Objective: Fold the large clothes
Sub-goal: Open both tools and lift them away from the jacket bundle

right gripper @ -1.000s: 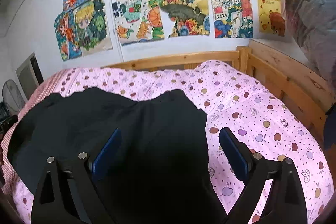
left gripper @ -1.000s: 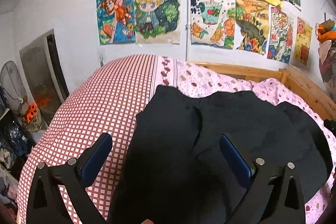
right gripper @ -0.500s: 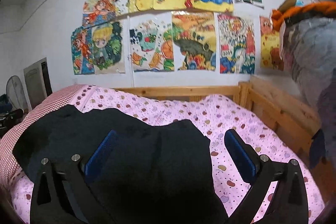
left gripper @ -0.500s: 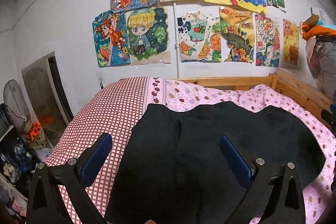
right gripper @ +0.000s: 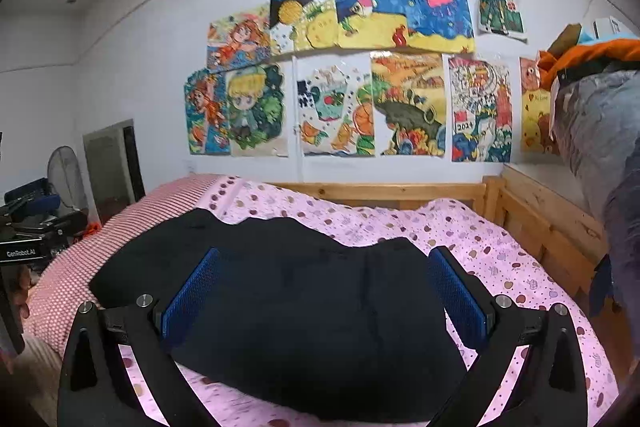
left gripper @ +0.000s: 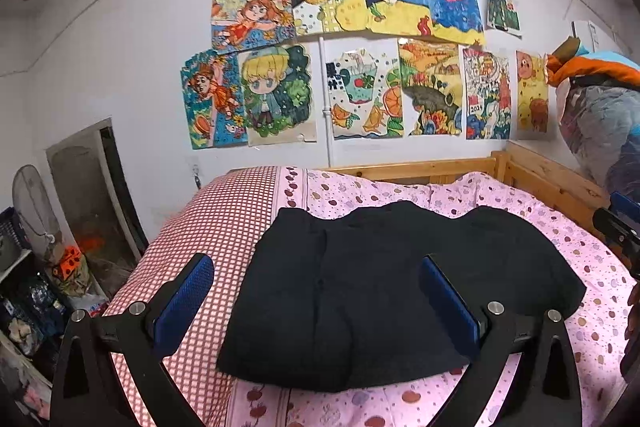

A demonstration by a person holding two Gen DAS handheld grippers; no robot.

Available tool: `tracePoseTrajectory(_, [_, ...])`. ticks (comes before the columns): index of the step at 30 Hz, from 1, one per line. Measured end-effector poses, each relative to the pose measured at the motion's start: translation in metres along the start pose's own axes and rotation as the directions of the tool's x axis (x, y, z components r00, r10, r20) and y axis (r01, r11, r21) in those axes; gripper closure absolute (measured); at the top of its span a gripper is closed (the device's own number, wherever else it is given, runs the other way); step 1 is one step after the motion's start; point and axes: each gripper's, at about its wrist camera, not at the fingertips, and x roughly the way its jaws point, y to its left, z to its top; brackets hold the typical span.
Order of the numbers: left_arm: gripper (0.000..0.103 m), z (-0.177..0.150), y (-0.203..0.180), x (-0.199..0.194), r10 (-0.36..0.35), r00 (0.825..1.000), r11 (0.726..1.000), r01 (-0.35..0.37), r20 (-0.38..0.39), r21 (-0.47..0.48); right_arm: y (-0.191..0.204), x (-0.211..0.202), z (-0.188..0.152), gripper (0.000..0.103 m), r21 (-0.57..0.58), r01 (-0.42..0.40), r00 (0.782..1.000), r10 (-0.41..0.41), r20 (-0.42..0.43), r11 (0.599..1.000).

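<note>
Both grippers, left gripper (left gripper: 316, 291) and right gripper (right gripper: 324, 287), hover with jaws spread and empty above the folded black garment (left gripper: 384, 291) lying mid-bed (left gripper: 224, 219).

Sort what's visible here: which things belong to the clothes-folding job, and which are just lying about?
Belongs to the job:
- black garment, folded on the bed
- left claw, open
- right claw, open

Just lying about:
- wall drawings
- fan
- wooden bed frame
- bundled bedding
</note>
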Motion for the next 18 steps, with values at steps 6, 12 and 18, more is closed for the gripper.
tracePoseTrajectory(6, [0.0,-0.007,0.009,-0.031,-0.008,1.0,0.999,0.008,-0.012,-0.038,0.018,-0.032,-0.004,0.002,-0.023,-0.008,1.0,0.009,0.021,1.0])
tracePoseTrajectory(12, [0.0,-0.021,0.015,-0.061,0.011,1.0,1.0,-0.011,0.019,-0.028,0.038,-0.058,-0.012,0.002,-0.05,-0.026,0.999,0.027,0.033,0.998])
tracePoseTrajectory(18, [0.0,-0.037,0.021,-0.095,0.018,0.996,0.999,-0.016,0.085,-0.028,0.055,-0.082,-0.02,0.002,-0.053,0.0,1.0,0.001,0.008,0.999])
